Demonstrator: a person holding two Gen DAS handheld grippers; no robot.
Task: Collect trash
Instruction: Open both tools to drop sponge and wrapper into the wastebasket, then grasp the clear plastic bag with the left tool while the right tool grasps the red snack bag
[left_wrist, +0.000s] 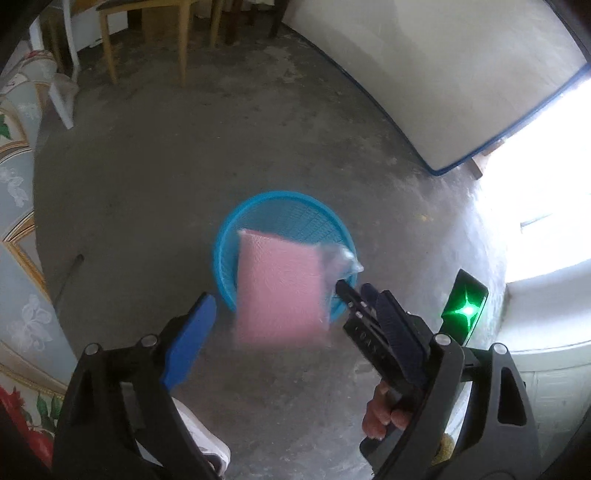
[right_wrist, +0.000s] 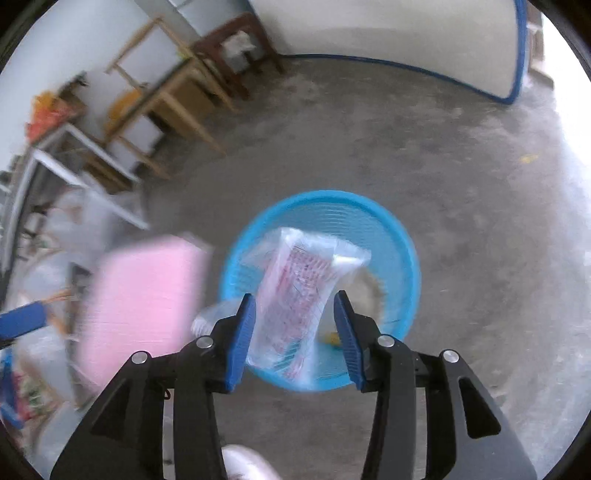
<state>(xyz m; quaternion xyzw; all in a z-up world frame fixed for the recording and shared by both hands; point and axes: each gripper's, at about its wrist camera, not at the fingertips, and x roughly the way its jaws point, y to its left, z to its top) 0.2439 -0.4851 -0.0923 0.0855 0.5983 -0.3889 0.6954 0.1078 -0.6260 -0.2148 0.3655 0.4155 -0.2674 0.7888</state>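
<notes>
A round blue mesh basket (left_wrist: 284, 206) (right_wrist: 399, 236) stands on the concrete floor below both grippers. Over its near rim, a blurred pink flat packet (left_wrist: 277, 288) (right_wrist: 140, 306) sits in the gap of my left gripper (left_wrist: 290, 295), whose jaws stand wide with neither pad touching it. My right gripper (right_wrist: 294, 295) is open around a clear plastic wrapper with red print (right_wrist: 295, 295) (left_wrist: 341, 262), which hangs loose over the basket's mouth with a gap to the right pad. A black finger (left_wrist: 354, 310) of the right gripper shows beside the pink packet.
Wooden chair and table legs (left_wrist: 147, 37) (right_wrist: 177, 99) stand at the back. A white board with a blue edge (left_wrist: 443, 92) leans at the right, next to a bright doorway (left_wrist: 554, 184). Patterned cloth (left_wrist: 18, 221) and piled bags (right_wrist: 55, 240) crowd the left. A white shoe (left_wrist: 210, 443) is near.
</notes>
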